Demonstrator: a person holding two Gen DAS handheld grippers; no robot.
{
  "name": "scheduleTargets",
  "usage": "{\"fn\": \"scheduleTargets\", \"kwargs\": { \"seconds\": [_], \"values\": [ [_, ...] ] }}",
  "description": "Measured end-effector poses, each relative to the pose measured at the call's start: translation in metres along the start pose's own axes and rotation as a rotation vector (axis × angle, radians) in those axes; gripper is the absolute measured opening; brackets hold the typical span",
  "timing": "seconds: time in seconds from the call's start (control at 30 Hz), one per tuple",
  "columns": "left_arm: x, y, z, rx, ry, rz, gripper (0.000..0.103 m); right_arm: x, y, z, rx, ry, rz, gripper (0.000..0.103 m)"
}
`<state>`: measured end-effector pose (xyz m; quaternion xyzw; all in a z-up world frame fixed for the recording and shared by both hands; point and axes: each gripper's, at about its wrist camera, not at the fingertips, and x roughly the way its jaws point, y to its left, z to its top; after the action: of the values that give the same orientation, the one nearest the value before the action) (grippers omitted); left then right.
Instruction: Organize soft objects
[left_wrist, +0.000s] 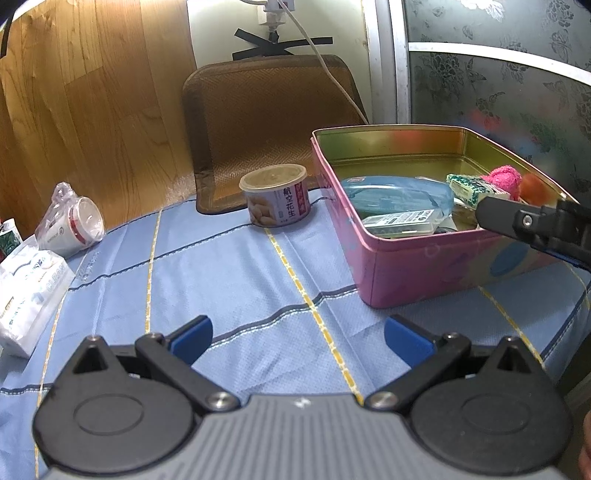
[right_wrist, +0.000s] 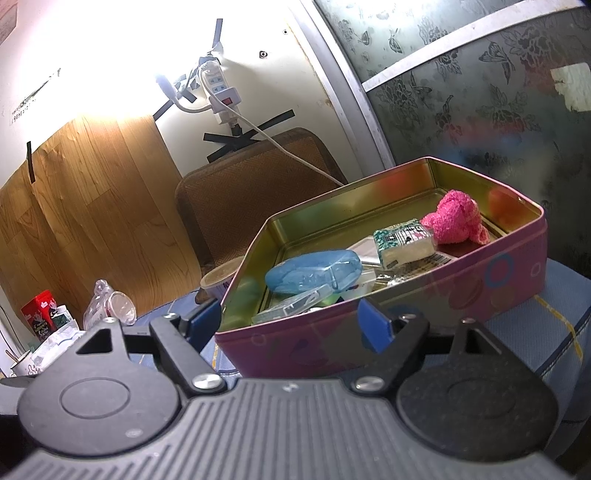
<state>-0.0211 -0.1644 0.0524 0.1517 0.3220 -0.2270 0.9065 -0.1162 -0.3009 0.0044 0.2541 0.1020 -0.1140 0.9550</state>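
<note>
Orange soft object (left_wrist: 533, 188): far corner of the pink tin (left_wrist: 443, 266), partly hidden behind the right gripper (left_wrist: 517, 221), which is itself cut by the frame edge. Items beneath the blue pouch (right_wrist: 314, 273): overlapped, identity unclear. Round can (right_wrist: 219, 277): mostly hidden behind the tin wall. Packets (left_wrist: 26, 295) left of the left gripper (left_wrist: 299, 334): cropped, print illegible.

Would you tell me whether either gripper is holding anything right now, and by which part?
Nothing is held: left gripper and right gripper both have open, empty jaws.
</note>
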Motion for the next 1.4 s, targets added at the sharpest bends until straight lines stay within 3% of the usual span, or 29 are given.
{"fn": "scheduleTargets", "kwargs": {
  "seconds": [1.4],
  "values": [
    [0.0066, -0.0010, 0.0006, -0.004, 0.073, 0.003, 0.103, 0.0009, 0.0002, -0.0008, 0.002, 0.003, -0.001, 0.084]
  ]
}}
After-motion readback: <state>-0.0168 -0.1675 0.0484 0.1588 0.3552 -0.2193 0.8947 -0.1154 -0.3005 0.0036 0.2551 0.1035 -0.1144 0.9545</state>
